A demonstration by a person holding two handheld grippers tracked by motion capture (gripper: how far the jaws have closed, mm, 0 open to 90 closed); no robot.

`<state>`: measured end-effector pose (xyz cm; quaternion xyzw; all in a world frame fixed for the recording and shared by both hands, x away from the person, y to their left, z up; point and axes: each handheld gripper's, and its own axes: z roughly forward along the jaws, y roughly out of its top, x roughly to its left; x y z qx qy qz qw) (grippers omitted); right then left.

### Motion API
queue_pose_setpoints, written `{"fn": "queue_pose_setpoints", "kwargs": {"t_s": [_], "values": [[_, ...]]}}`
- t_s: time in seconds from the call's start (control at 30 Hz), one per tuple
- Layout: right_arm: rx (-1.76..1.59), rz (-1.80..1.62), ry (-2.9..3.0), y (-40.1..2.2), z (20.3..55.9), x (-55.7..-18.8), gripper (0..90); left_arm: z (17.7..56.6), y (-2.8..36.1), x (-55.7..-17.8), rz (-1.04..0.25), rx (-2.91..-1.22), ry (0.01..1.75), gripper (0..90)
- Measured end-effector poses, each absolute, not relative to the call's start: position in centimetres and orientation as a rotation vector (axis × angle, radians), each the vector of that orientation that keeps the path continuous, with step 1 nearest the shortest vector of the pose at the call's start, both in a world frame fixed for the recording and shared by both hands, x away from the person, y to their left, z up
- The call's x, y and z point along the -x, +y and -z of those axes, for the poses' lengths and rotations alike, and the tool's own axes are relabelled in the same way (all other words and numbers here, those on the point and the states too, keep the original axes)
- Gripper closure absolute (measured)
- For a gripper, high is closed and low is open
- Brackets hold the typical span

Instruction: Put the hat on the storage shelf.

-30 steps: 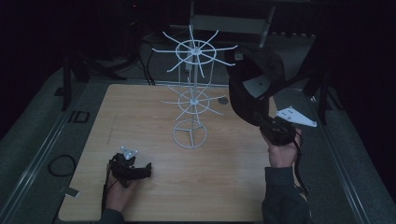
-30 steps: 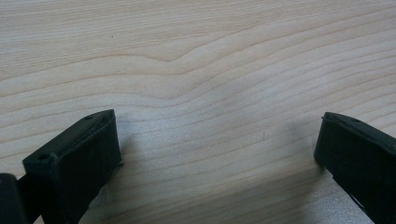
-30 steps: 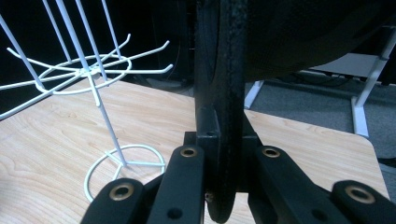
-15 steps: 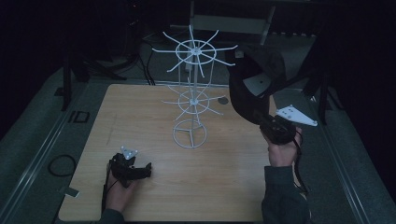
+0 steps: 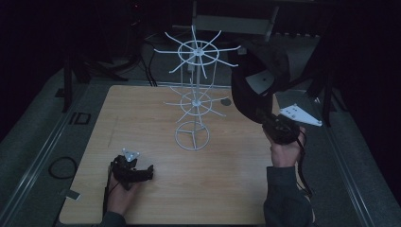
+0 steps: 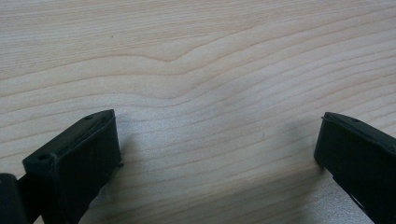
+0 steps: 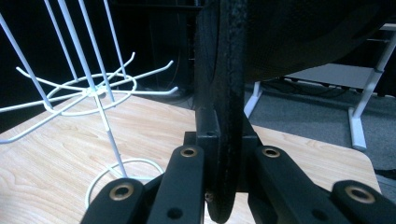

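Note:
A white wire rack [image 5: 195, 101] with two tiers of hooks stands on a ring base at the middle of the wooden table [image 5: 142, 113]. To its right, my right gripper [image 5: 273, 124] is raised and shut on the brim of a black cap [image 5: 257, 82], which hangs above it beside the upper hooks. In the right gripper view the brim [image 7: 229, 84] runs upright between the jaws of my right gripper [image 7: 226, 128], with the rack [image 7: 88, 88] to the left. My left gripper [image 5: 145, 173] rests low on the table near the front left, open; nothing lies between the jaws of this left gripper [image 6: 217, 135], just bare wood [image 6: 196, 56].
A white frame [image 5: 236, 21] stands behind the table in the dark. A cable loop [image 5: 61, 166] lies on the grey floor to the left. Grey rails run along both table sides. Bare wood spans the front of the table between the two hands.

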<state>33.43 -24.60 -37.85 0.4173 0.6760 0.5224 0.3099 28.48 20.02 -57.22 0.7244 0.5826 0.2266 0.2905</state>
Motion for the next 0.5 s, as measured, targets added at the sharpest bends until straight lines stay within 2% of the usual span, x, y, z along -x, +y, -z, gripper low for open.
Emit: {"fn": "queue_pose_setpoints", "kwargs": {"t_s": [0.5], "values": [[-1.075,-1.396,1.774,-24.13,36.87,-33.34,86.3,57.22,20.01,-28.47,-0.603,-1.930,1.556,0.2]]}}
